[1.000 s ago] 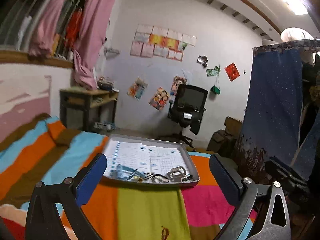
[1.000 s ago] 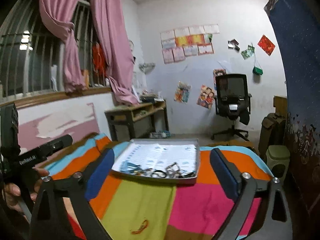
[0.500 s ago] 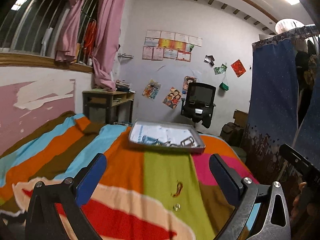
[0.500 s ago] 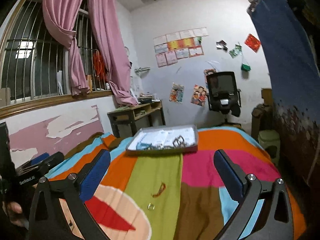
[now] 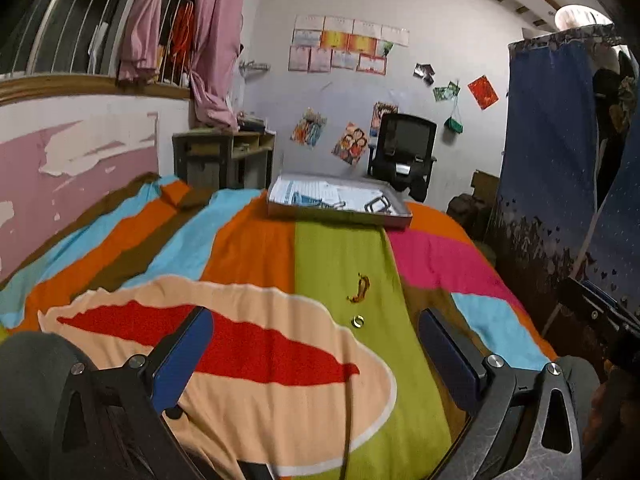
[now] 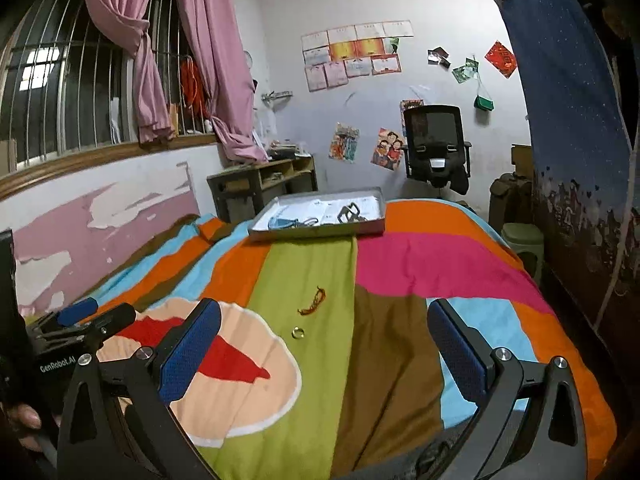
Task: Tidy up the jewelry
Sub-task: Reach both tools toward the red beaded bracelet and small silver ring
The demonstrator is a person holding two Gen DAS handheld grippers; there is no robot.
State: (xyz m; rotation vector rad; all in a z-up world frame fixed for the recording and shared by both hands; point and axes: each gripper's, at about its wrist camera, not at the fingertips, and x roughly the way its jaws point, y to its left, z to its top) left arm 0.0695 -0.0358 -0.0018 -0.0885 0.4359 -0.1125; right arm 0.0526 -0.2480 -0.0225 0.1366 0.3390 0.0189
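Your left gripper (image 5: 316,344) hangs over the striped bedspread (image 5: 248,248) with its blue-padded fingers spread wide and nothing between them. Your right gripper (image 6: 324,340) is likewise spread and empty. In the left wrist view, a small gold ring (image 5: 357,321) lies on the green stripe just beyond the fingertips at 12 o'clock, with a red-and-gold bracelet (image 5: 361,288) near it, farther out. The grey tray (image 5: 340,216), holding more jewelry on paper, sits well apart at the far end of the bed, also at 12 o'clock.
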